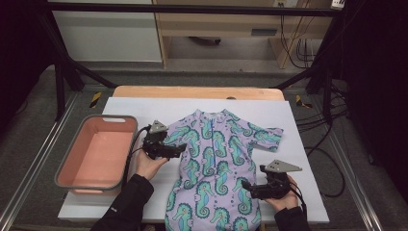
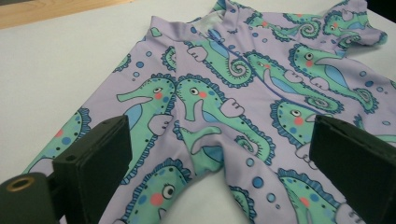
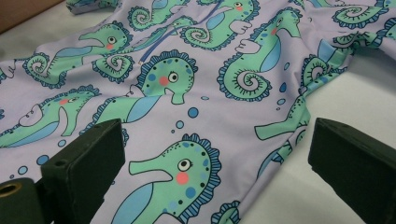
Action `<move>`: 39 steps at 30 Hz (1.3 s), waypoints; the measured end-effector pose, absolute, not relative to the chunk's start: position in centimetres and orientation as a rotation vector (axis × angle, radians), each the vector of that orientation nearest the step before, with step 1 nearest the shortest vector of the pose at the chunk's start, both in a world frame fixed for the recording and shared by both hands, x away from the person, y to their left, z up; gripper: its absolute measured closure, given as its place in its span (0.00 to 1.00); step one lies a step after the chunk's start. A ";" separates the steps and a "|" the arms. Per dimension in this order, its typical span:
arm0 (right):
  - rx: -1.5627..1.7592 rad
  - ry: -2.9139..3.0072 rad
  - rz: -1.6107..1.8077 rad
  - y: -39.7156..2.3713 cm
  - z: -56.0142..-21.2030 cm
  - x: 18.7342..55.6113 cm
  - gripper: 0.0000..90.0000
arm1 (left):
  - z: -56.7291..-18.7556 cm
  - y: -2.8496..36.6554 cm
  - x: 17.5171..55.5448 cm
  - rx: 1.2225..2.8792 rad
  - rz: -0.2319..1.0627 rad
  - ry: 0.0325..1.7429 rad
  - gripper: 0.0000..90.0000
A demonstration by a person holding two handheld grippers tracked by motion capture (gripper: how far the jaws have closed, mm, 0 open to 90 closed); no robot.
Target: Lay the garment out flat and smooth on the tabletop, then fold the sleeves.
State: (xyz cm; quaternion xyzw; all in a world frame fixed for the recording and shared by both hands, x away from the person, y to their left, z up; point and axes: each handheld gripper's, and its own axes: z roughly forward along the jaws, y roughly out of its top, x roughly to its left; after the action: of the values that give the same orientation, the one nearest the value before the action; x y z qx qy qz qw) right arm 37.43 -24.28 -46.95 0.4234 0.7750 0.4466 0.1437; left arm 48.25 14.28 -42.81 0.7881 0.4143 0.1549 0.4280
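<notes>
A lilac child's suit printed with green seahorses lies spread flat on the white sheet, collar to the far side. My left gripper hovers at the suit's left edge, by the left sleeve, jaws wide apart with nothing pressed between them. In the left gripper view the suit lies below the open left gripper. My right gripper sits at the suit's lower right edge, open too. The right gripper view has the suit under the spread jaws of that gripper, its hem edge on the sheet at right.
A pink tub with a grey rim stands on the sheet's left part, close to my left forearm. The wooden table edge runs along the far side. Black frame posts and cables flank the table.
</notes>
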 end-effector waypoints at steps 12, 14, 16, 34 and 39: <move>1.223 2.233 1.284 -24.3 -46.9 37.4 0.05 | -44.5 15.2 50.5 1.990 0.435 1.150 0.09; 1.220 2.237 1.280 -24.3 -47.0 37.5 0.05 | -44.8 15.5 50.9 1.980 0.422 1.180 0.10; 1.220 2.240 1.277 -24.2 -47.0 37.5 0.05 | -45.1 15.7 51.1 1.990 0.432 1.195 0.12; 1.220 2.235 1.277 -24.4 -47.0 37.3 0.05 | -46.8 16.3 52.0 2.067 0.465 1.325 0.46; 1.219 2.239 1.276 -24.4 -47.0 37.3 0.05 | -47.0 16.6 52.1 2.052 0.465 1.353 0.52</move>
State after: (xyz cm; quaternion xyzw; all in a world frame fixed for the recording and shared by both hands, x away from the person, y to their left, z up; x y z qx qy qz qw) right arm 37.31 -24.35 -47.03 0.4232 0.7771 0.4428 0.1447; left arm 52.12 16.56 -46.99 0.7788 0.5133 0.1764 0.3145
